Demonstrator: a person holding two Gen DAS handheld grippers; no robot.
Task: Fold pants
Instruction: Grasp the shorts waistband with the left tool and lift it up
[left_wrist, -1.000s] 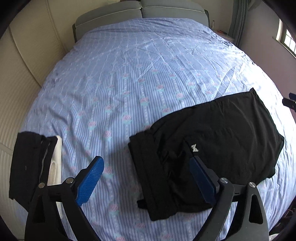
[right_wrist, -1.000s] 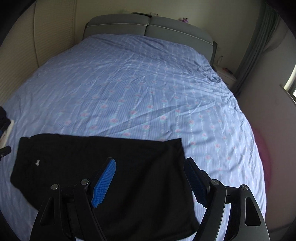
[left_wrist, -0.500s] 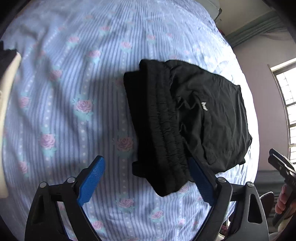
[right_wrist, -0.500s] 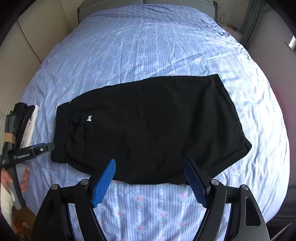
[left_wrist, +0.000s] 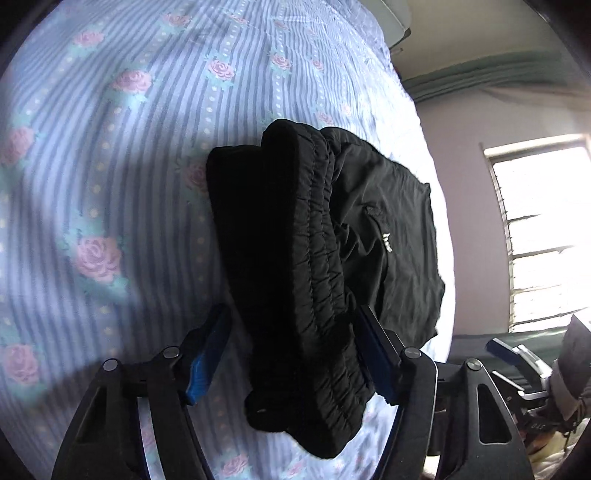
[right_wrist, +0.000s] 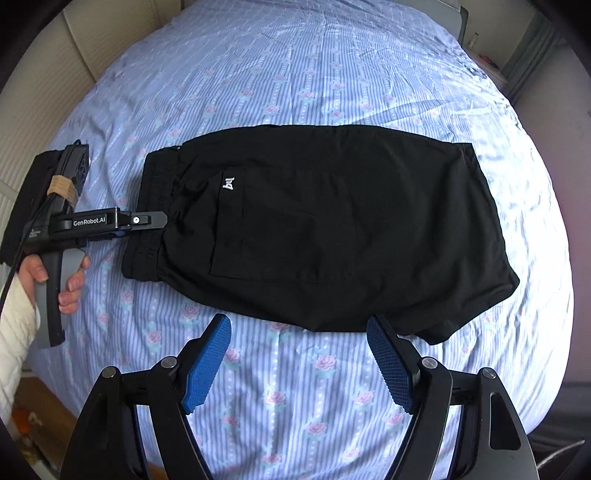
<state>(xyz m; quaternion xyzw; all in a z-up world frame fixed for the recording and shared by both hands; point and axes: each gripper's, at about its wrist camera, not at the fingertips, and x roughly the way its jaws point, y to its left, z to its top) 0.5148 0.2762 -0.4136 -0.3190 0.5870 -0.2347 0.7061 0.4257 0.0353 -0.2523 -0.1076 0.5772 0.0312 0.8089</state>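
Black pants (right_wrist: 332, 229) lie flat on the blue flowered bed sheet (right_wrist: 295, 85), waistband (right_wrist: 151, 206) to the left and a white logo near the back pocket. In the left wrist view the gathered waistband (left_wrist: 295, 258) runs between the blue pads of my left gripper (left_wrist: 294, 310). Its jaws are closing; the right pad is at the fabric, while a gap shows at the left pad. From the right wrist view, my left gripper (right_wrist: 155, 221) reaches the waistband from the left. My right gripper (right_wrist: 297, 321) stands open over the pants' near edge, holding nothing.
A person's hand (right_wrist: 70, 284) in a white sleeve holds the left gripper's handle. A dark folded garment (right_wrist: 22, 206) lies at the bed's left edge by the padded wall. A bright window (left_wrist: 543, 229) is on the right, and a grey headboard is at the far end.
My left gripper dropped closer and tilted down over the waistband, and its jaws narrowed around it. The right gripper pulled back toward the bed's near edge, so the whole pants show.
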